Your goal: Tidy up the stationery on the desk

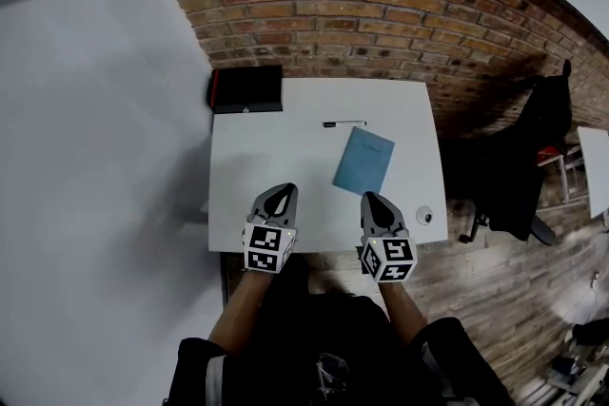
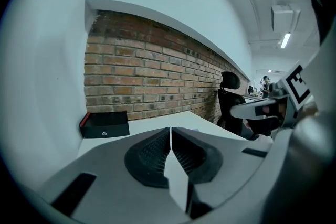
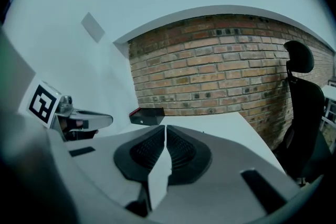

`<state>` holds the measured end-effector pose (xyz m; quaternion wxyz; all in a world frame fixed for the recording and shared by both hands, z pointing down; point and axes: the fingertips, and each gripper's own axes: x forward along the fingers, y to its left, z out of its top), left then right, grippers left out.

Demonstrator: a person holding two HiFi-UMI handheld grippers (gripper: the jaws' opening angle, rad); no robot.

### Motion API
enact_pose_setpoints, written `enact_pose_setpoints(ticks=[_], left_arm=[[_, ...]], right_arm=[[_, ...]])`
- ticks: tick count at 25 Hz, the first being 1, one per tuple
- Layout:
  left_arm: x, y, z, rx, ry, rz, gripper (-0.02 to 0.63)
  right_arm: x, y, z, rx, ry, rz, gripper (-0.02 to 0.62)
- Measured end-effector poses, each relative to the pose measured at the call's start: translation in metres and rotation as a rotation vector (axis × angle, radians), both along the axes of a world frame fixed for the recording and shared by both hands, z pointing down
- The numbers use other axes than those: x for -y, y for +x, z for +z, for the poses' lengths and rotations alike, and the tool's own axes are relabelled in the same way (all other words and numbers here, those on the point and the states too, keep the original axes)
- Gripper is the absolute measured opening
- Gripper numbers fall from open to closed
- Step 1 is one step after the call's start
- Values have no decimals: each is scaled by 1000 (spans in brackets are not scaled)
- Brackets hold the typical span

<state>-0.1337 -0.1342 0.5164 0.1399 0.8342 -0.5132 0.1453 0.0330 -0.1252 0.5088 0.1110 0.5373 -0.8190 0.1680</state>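
The left gripper (image 1: pixel 282 191) has its jaws pressed together with nothing between them, and the right gripper (image 1: pixel 374 199) is the same: pads meeting, empty. Both hang over the near edge of the white desk (image 1: pixel 257 157), side by side and pointing toward its far end.

Just beyond the right gripper lies the blue notebook (image 1: pixel 363 160), flat and slightly askew. Past it a pen (image 1: pixel 343 124) lies crosswise near the middle of the far half. A black box (image 1: pixel 245 89) sits at the far left corner against the brick wall (image 1: pixel 381 14), and a small round object (image 1: pixel 424 217) rests at the desk's right edge – what it is cannot be made out.

Judging by this layout, the tidying has not started. Pen and notebook lie loose and apart, nothing is gathered or held, and every step is left to do. The box looks like a likely home for the pen, though that is a guess.

Only the head view shows the notebook, the pen and the round object clearly. The gripper views, looking low across the desk, show the box's front and red edge instead, and each catches the other gripper at its side. The right gripper view shows the black office chair (image 3: pixel 302 113) upright beside the desk – in the head view it is only a dark shape.
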Motion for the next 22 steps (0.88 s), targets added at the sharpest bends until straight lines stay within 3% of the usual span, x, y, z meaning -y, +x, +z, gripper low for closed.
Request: enact_pose_setpoints(ticks=[11, 17, 22], left_arm=[[37, -42, 11, -11, -21, 111, 20], [47, -39, 19, -29, -33, 170, 20], [53, -21, 32, -43, -58, 224, 20]], right_arm=[[37, -75, -4, 81, 47, 3, 25], [37, -73, 2, 46, 42, 51, 25], [41, -47, 20, 32, 16, 130, 26]])
